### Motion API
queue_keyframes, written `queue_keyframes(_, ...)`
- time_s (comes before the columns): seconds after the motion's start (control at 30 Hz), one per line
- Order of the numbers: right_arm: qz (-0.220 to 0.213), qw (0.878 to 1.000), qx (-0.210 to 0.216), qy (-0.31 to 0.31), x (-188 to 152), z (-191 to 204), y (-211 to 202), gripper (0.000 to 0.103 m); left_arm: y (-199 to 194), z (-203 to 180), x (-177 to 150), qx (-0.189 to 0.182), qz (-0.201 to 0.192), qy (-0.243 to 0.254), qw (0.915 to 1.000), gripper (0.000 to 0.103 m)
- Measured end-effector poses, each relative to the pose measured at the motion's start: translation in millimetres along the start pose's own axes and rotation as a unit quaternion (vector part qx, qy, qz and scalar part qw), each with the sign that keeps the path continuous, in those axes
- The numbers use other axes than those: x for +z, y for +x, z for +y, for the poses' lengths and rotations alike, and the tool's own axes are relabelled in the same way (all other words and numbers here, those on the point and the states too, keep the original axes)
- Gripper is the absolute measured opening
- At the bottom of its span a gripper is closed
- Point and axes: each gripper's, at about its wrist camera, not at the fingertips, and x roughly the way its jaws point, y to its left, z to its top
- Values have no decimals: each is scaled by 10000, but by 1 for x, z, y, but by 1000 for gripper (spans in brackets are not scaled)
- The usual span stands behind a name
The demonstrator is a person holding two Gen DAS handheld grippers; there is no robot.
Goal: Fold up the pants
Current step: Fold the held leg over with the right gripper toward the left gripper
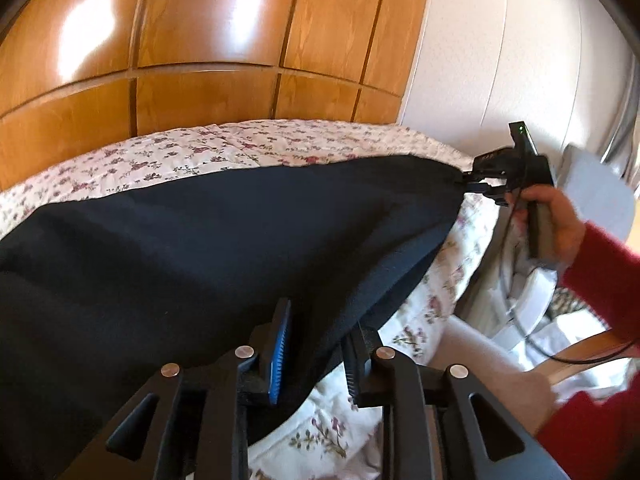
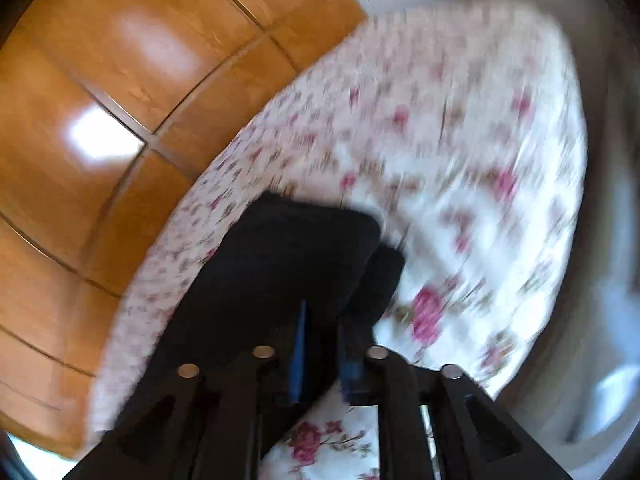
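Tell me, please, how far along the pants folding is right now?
Done: the dark pants lie across the floral bedspread, apparently doubled over. In hand: the left gripper and right gripper sit at two corners, fabric between their fingers. Left: further folds.

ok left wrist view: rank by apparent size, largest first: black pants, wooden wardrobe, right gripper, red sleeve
1-2. black pants and wooden wardrobe: similar spread, too close to rank.
3. red sleeve, though enlarged by nearness to the lens.
4. right gripper, smallest.
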Motion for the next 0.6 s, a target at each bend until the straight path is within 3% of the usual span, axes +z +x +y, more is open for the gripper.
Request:
queue_keyframes(0.1, -678, 9959, -254, -534, 3, 23, -26, 24, -18, 19, 2, -375, -163, -535, 9977, 25)
queue_keyframes(0.17, -974, 9907, -68, -948, 0, 46, -41, 29, -33, 32, 3, -625, -316, -847, 9939, 27)
queue_keyframes(0.23, -959, 9860, 284, -1336, -8, 74, -43, 38, -43, 42, 5, -816, -405, -1003, 9908, 28)
queue_keyframes(0.33, -500, 9750, 1088, -1871, -31, 116, -37, 39, -62, 60, 5, -958, -604, -1299, 9850, 28)
queue_keyframes(0.4, -102, 9616, 1581, -2242, -52, 142, -29, 39, -75, 75, 5, -781, -739, -1521, 9825, 28)
queue_keyframes(0.5, 306, 9345, 2064, -2883, -93, 178, -21, 39, -95, 103, 0, -188, -959, -1954, 9758, 29)
queue_keyframes(0.6, 647, 9138, 2319, -3271, -127, 201, -11, 39, -119, 134, -10, 604, -1112, -2559, 9584, 30)
